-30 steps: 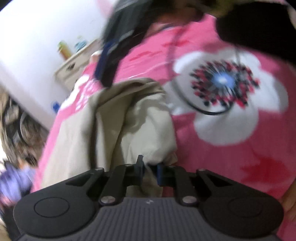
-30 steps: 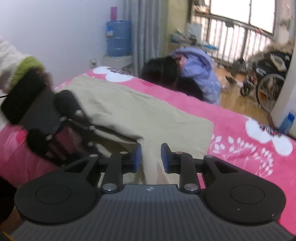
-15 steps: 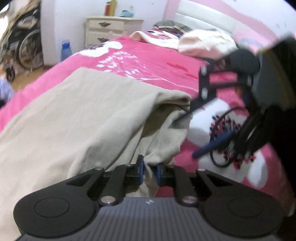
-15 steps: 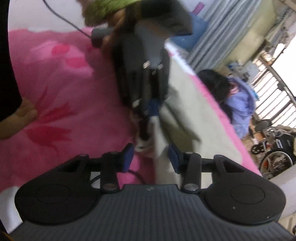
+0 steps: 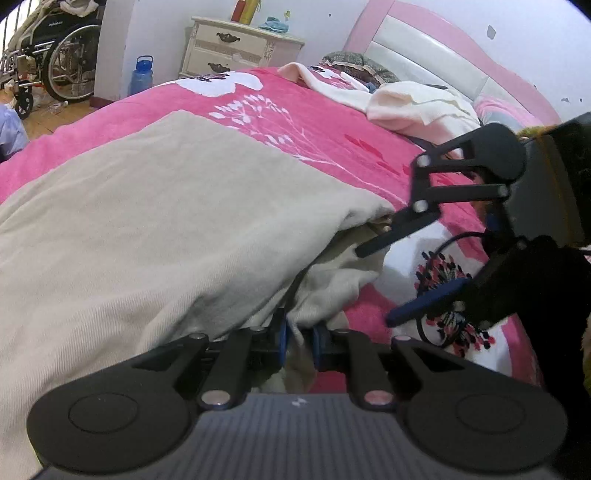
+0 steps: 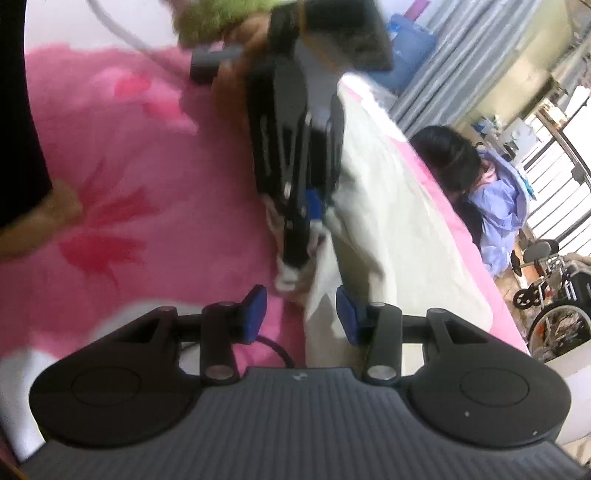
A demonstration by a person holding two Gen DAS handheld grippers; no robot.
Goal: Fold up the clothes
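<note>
- Beige twill garment (image 5: 155, 229), spread over pink plush bedspread w/ white flower print (image 5: 314, 122); near corner doubled under, edge bunched at front.
- Left black two-finger gripper w/ blue pads (image 5: 298, 338): clenched on bunched beige edge, cloth pinched betw. pads, low over bed.
- Same gripper in right-wrist view (image 6: 308, 218): blurred, pointing down at garment (image 6: 388, 229) edge, cloth caught at tip; hand w/ green-cuffed sleeve (image 6: 221, 18) above it.
- Right black gripper w/ blue pads (image 6: 301, 314): released, pads well apart, straddling beige edge; cloth betw. pads, not pinched. Touching or not: can't tell.
- In left-wrist view right gripper (image 5: 388, 280) comes in from right side, one finger just beside folded corner, other finger lower, over white-and-red flower print.
- Black cable (image 5: 436, 254) looped on bedspread beside it.
- Bkgd: cream blanket (image 5: 417, 107) heaped near pink-and-white headboard (image 5: 424, 48); white nightstand (image 5: 236, 48); blue bottle (image 5: 142, 75) on floor; wheelchair (image 5: 55, 55) far left.
</note>
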